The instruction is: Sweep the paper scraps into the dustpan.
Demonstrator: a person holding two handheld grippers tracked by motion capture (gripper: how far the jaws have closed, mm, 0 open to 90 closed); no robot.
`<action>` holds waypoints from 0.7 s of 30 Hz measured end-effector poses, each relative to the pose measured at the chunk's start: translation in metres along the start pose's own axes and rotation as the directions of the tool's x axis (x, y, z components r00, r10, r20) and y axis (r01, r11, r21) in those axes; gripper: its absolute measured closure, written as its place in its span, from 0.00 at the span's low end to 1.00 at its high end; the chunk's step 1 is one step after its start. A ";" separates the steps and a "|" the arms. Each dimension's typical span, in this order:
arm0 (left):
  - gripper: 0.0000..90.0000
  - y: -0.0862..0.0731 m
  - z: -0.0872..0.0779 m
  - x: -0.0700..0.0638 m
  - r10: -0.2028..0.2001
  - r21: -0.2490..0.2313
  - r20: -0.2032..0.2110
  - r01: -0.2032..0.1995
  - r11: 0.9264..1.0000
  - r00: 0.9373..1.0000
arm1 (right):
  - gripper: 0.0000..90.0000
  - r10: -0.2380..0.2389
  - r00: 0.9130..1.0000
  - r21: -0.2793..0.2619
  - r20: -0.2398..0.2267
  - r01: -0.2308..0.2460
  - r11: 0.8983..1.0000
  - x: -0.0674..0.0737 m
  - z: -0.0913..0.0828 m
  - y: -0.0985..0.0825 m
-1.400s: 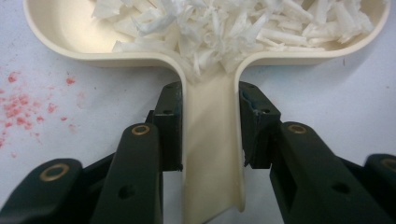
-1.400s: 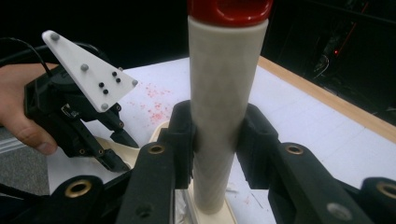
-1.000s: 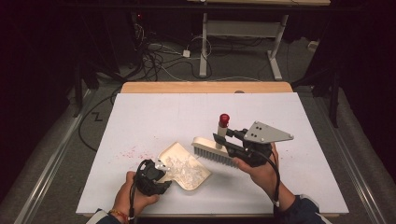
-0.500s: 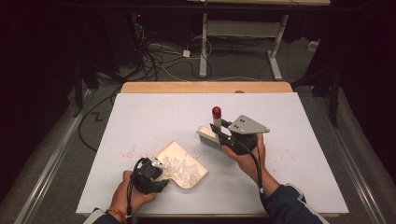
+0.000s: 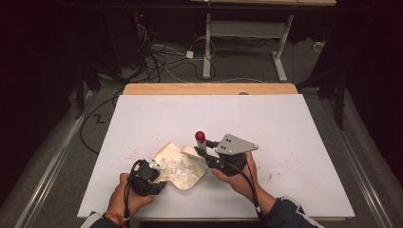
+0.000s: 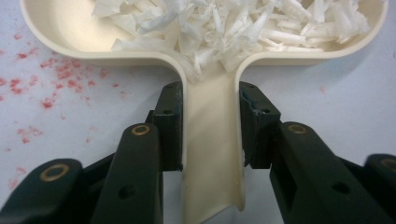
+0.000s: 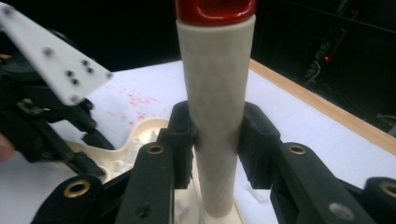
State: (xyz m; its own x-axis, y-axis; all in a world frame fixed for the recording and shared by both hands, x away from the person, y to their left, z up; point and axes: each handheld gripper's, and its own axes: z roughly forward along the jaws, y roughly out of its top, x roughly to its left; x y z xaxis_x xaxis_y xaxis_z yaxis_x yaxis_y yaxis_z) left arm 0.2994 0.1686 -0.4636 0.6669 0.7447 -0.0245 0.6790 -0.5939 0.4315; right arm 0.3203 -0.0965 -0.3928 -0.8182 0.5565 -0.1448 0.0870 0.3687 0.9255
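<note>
My left gripper (image 5: 157,175) (image 6: 210,126) is shut on the handle (image 6: 212,154) of a cream dustpan (image 5: 167,153) lying flat on the white table near the front edge. White paper shreds (image 5: 180,170) (image 6: 224,23) are piled in the pan. My right gripper (image 5: 209,159) (image 7: 217,135) is shut on the cream handle (image 7: 217,84) of a brush with a red cap (image 5: 200,136) (image 7: 215,9). The handle stands nearly upright, and the brush head (image 5: 191,152) rests at the pan's right rim. The right gripper view also shows the left gripper (image 7: 46,116) beside the pan (image 7: 144,133).
Red specks (image 5: 128,154) (image 6: 60,79) are scattered on the white sheet left of the pan, and fainter ones (image 5: 285,161) to the right. A wooden strip (image 5: 209,89) runs along the table's far edge. Beyond it are cables and a desk frame on the floor.
My right gripper has carried the brush left and down, from beside the pan to its right rim. The brush handle now stands more upright. The left gripper and pan have stayed put.
</note>
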 end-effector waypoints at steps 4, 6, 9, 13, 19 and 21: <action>0.70 0.000 0.000 0.000 0.002 0.001 -0.002 -0.002 1.000 1.000 | 0.77 0.020 0.998 -0.034 -0.055 -0.022 0.999 0.007 -0.006 0.007; 0.70 0.000 0.000 0.000 0.002 0.000 -0.002 -0.002 1.000 1.000 | 0.77 0.002 0.998 -0.056 -0.065 -0.005 0.998 0.011 -0.010 0.012; 0.70 0.000 0.000 0.000 0.004 0.001 -0.003 -0.004 1.000 1.000 | 0.77 -0.008 0.999 -0.095 -0.035 0.004 0.995 0.007 -0.021 0.019; 0.70 -0.001 -0.002 -0.001 0.008 0.011 -0.008 -0.008 1.000 1.000 | 0.77 -0.005 1.000 -0.104 0.013 0.006 0.995 -0.003 -0.030 0.022; 0.70 -0.004 -0.005 -0.003 0.037 0.033 -0.011 -0.037 0.999 0.999 | 0.78 0.005 0.996 -0.097 0.084 0.003 0.995 -0.018 -0.043 0.014; 0.70 -0.005 -0.006 -0.003 0.034 0.030 -0.011 -0.034 0.999 0.999 | 0.77 -0.008 0.996 -0.064 0.090 0.014 0.998 -0.018 -0.044 0.008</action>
State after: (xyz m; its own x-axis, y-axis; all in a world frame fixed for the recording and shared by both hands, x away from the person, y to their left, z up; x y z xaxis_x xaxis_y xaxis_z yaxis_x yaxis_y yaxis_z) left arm 0.2921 0.1710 -0.4602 0.6866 0.7271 -0.0001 0.6649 -0.6278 0.4047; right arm 0.3104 -0.1361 -0.3674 -0.7641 0.6184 -0.1833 0.0390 0.3280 0.9439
